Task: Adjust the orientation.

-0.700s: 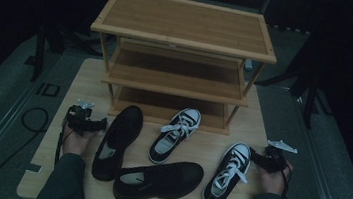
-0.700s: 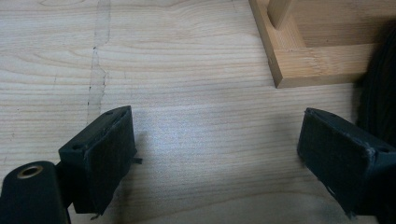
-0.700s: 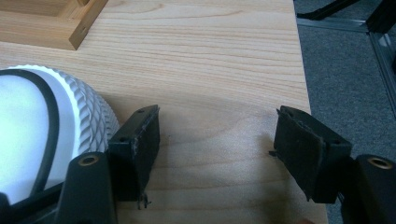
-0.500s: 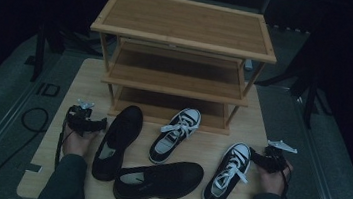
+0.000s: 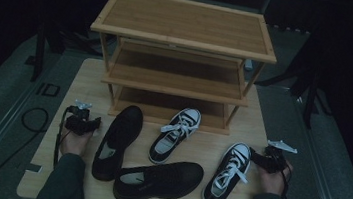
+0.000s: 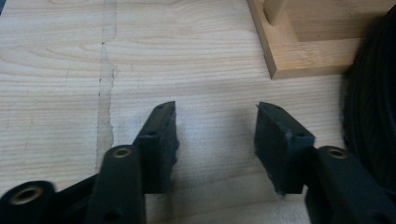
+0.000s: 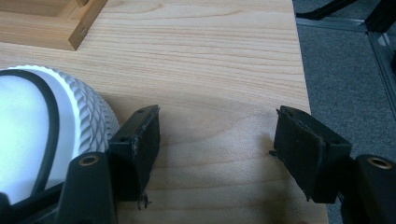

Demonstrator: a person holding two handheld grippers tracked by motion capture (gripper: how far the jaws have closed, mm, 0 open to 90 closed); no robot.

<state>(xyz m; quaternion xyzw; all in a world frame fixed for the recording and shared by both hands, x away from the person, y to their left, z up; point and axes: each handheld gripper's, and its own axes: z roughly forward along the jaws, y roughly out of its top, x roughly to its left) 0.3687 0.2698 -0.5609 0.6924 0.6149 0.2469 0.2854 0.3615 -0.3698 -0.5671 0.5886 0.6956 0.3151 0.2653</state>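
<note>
High view showed four shoes on the table (image 5: 81, 76) in front of a 3-tier wooden rack (image 5: 182, 55), shelves bare. Left gripper (image 5: 92, 123) sat low on the table just beside the upright black shoe (image 5: 119, 141); right gripper (image 5: 253, 155) just beside the toe of the right sneaker (image 5: 226, 173). A second sneaker (image 5: 175, 134) lay near the rack's foot, and a second black shoe (image 5: 157, 180) lay crosswise at the front edge.

Left gripper view: jaws spread wide w/ nothing between them, bare wood under them, black shoe's side at the right edge (image 6: 373, 116). Right gripper view: jaws also spread and empty, sneaker's white rubber toe cap (image 7: 46, 130) touching or nearly touching the left jaw; hard to tell which.

Handling, as a judgement: both shoe types prob. light. Sneaker canvas is soft and will cave if pinched mid-upper; toe cap is stiff but rounded and ribbed, so could slip. Better hold is the heel collar or side wall near the opening. Black shoe looks smoother, maybe leather, so grip the collar edge too.
</note>
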